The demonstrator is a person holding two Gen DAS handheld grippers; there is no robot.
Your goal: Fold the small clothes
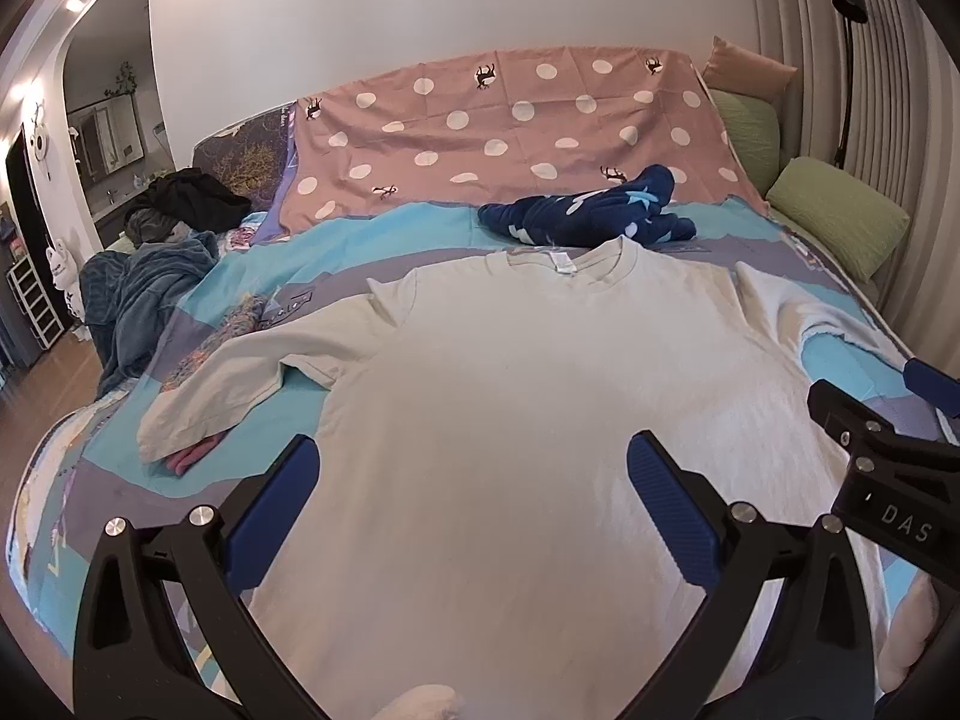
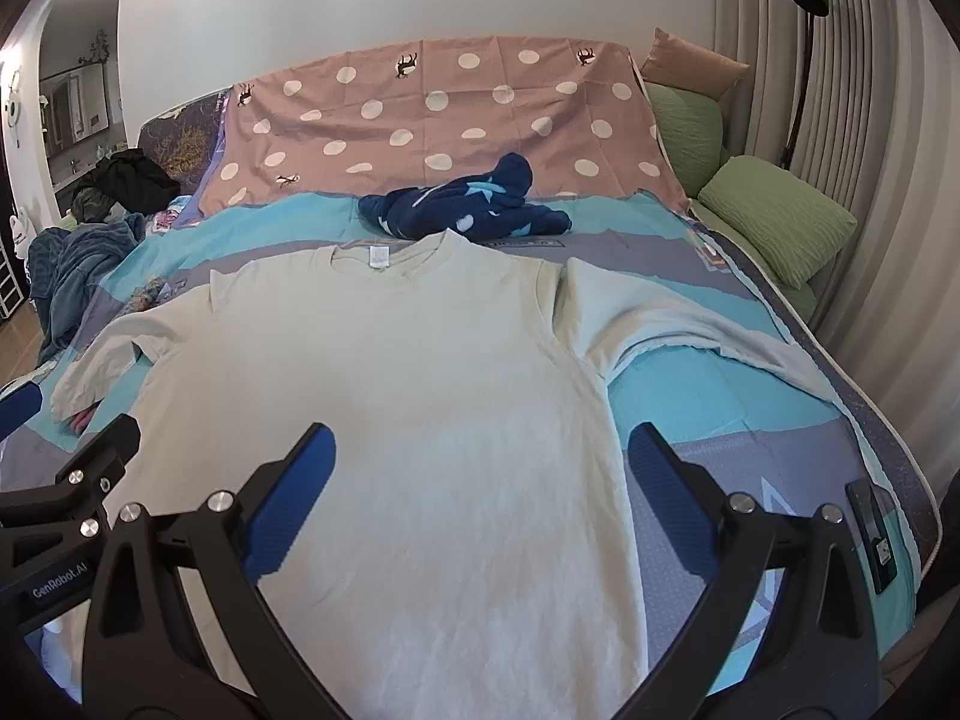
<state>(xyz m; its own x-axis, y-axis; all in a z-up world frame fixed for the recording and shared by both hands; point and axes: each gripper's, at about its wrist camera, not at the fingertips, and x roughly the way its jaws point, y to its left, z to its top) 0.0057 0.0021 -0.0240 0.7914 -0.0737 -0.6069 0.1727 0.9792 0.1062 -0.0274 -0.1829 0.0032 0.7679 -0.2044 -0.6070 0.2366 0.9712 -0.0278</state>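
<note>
A pale cream long-sleeved shirt (image 1: 510,360) lies flat on the bed, face up, collar at the far end, both sleeves spread outward. It also shows in the right wrist view (image 2: 396,360). My left gripper (image 1: 474,468) is open and empty above the shirt's lower body, toward its left side. My right gripper (image 2: 480,456) is open and empty above the shirt's lower right edge. The right gripper's body shows at the right edge of the left wrist view (image 1: 888,462).
A dark blue starred garment (image 1: 594,210) lies crumpled beyond the collar. A pink dotted cover (image 1: 510,126) drapes the headboard. Green pillows (image 2: 774,210) sit at the right. A teal blanket (image 1: 144,294) and dark clothes are piled at the left. A phone (image 2: 873,534) lies near the bed's right edge.
</note>
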